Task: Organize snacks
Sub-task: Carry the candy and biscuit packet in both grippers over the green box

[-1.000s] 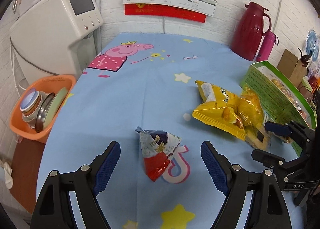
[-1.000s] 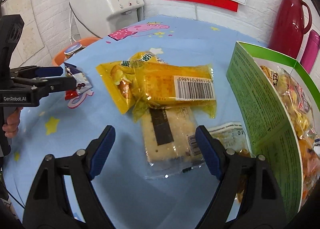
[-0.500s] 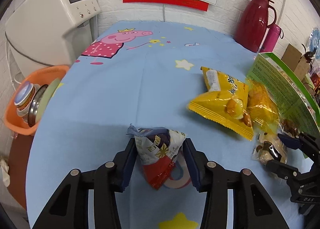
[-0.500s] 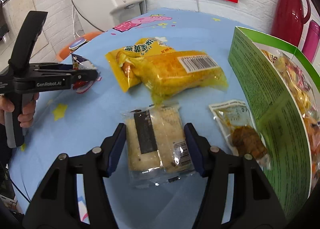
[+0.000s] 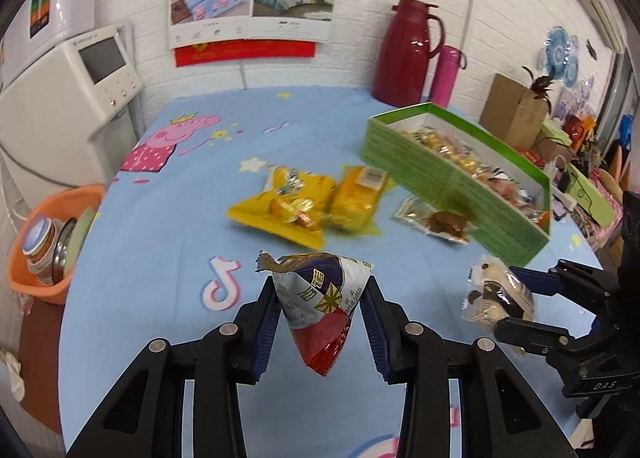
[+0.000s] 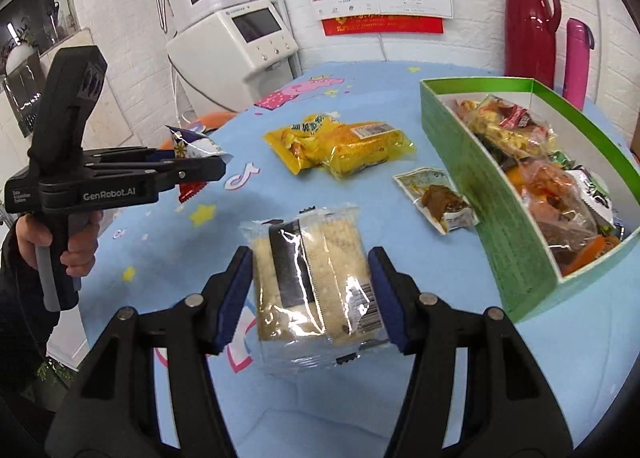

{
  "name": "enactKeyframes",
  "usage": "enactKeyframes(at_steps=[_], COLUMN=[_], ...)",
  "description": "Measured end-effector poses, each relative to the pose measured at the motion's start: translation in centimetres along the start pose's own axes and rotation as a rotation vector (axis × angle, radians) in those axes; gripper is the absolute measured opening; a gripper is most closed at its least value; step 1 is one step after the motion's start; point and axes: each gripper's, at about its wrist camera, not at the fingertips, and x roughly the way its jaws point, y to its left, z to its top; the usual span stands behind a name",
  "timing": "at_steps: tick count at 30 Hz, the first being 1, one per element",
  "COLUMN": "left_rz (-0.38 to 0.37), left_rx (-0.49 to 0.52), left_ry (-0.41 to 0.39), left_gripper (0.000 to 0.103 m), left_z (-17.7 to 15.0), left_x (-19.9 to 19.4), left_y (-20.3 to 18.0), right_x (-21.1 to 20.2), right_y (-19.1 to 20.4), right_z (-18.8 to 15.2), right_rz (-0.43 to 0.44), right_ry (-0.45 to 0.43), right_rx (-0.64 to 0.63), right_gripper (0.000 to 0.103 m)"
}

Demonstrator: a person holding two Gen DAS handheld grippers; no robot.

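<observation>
Both lifted off the blue cartoon-print bench (image 5: 160, 218) since a moment ago: left claw (image 5: 320, 310) clamped on crinkled triangular blue-red-white foil packet (image 5: 320, 298), lower centre; right claw (image 6: 312, 290) pinching clear-wrapped pale rectangular cake (image 6: 312, 278). Next, probably, carried to long green cardboard box (image 6: 480, 186), right.

A green box (image 6: 480, 178) sits on a light-blue cartoon-print tablecloth (image 5: 168, 194) near yellow snack bags (image 6: 340, 146).

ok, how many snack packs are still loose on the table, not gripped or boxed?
3: yellow chip bag, orange cake pack overlapping it, brown snack pouch beside the green box. More may hide behind the box.
</observation>
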Motion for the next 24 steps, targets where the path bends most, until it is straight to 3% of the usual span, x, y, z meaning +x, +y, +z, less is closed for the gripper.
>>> enactKeyframes(at_steps=[10, 16, 24], left_rz=[-0.143, -0.204, -0.242], left_rx=[0.108, 0.123, 0.094], left_ry=[-0.071, -0.057, -0.043], left_gripper=[0.040, 0.040, 0.040], left_z=[4.9, 8.8, 12.9], left_x=[-1.2, 1.6, 7.5], left_y=[-9.4, -13.4, -16.3], right_x=[-7.4, -9.1, -8.0], right_y=[-5.5, -9.8, -15.7], right_z=[1.4, 2.6, 4.5], right_rz=[-0.155, -0.255, -0.313], right_ry=[-0.196, -0.248, -0.262], right_rx=[0.093, 0.158, 0.235], right_gripper=[0.060, 0.060, 0.060])
